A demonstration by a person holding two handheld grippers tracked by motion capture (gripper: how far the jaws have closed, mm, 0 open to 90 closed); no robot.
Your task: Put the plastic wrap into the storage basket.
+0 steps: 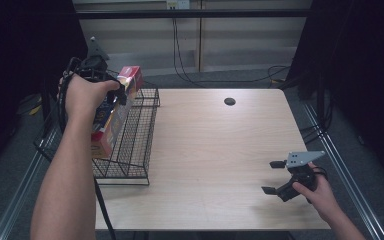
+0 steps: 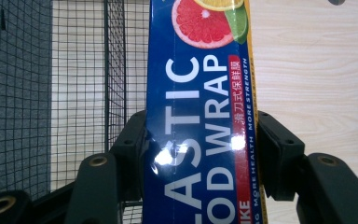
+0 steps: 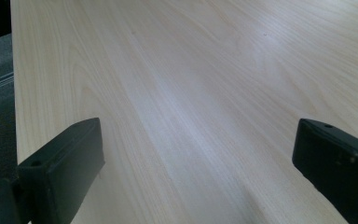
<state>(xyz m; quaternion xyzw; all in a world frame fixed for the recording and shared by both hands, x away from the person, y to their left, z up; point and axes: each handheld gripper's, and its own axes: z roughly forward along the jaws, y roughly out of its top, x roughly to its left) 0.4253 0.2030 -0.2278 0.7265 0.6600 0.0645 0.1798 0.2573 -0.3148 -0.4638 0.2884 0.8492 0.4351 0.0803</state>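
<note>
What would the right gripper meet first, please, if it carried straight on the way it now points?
Probably nothing soon: the right gripper, jaws open and empty, points left across the bare wooden table. Much farther along that line stands the black wire basket, though depth is hard to judge.

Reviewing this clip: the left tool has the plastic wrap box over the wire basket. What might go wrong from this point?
1. The left tool clamps the long plastic wrap box across its narrow width, partway along it; the glossy box may pivot or slip in the grip.
2. The box hangs tilted over the wire basket rim, so a low end might catch on the mesh.
3. The right tool rests open, apart from the basket, so nothing steadies it if bumped.
</note>
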